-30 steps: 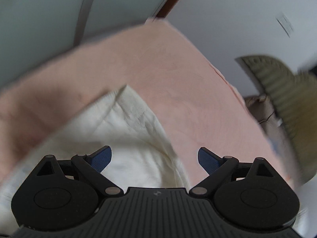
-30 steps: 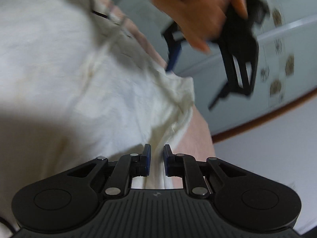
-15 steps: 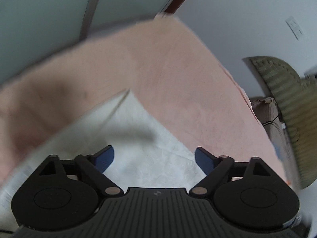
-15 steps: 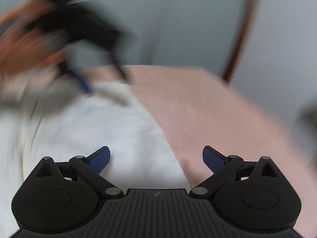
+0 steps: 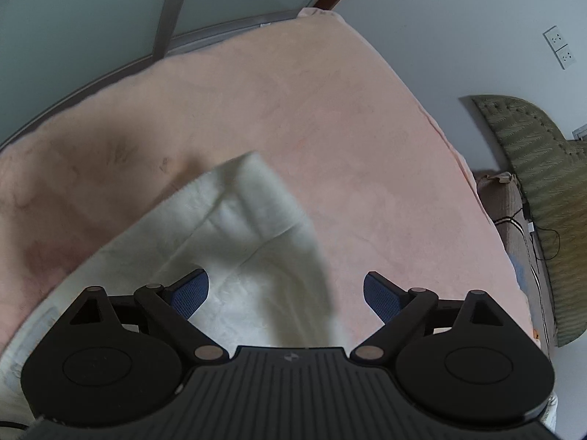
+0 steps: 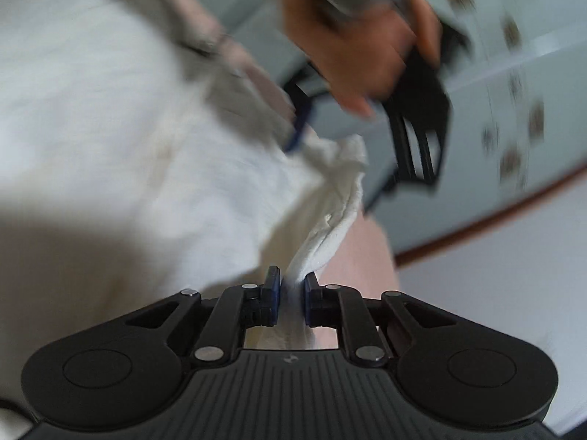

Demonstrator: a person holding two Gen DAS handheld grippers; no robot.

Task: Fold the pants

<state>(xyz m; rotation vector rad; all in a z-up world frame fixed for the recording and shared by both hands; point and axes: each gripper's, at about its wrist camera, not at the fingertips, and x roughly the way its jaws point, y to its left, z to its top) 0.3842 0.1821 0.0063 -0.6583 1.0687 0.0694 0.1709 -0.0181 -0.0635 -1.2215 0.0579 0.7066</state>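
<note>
While my right tongs (image 6: 291, 295) are pinched tight on a bunched fold of the cream pants (image 6: 110, 139), my left tongs (image 5: 286, 293) are spread wide with nothing between the blue pads (image 5: 189, 295). Pants lie on a pink blanket (image 5: 330, 117) covering the bed; in the left wrist view one end of the cloth (image 5: 234, 227) is turned up and blurred, hanging above the blanket just ahead of the spread fingers. The rest of the fabric runs down and left under the tong body. Right wrist view: cloth goes straight from the pads up into a crumpled white edge (image 6: 341, 183), pulled taut, pink blanket visible just right of it (image 6: 363, 253). A big stretch of the pants fills the left half of that view, blurred. My left hand (image 6: 352, 55) shows at the top of the right wrist view, gripping the other black tool (image 6: 418, 135), heavily smeared; one blue fingertip (image 6: 299, 128) sits just beside the upper pants edge, cannot tell if it touches. A thin dark cord or strap (image 6: 205, 44) lies near the top of the cloth, too blurred to name. Behind the bed, frosted glass panel with grey frame (image 5: 165, 29), white wall with two sockets (image 5: 559, 47), olive ribbed cushion (image 5: 532, 168) at the far right beside a brownish pillow (image 5: 502, 205).
</note>
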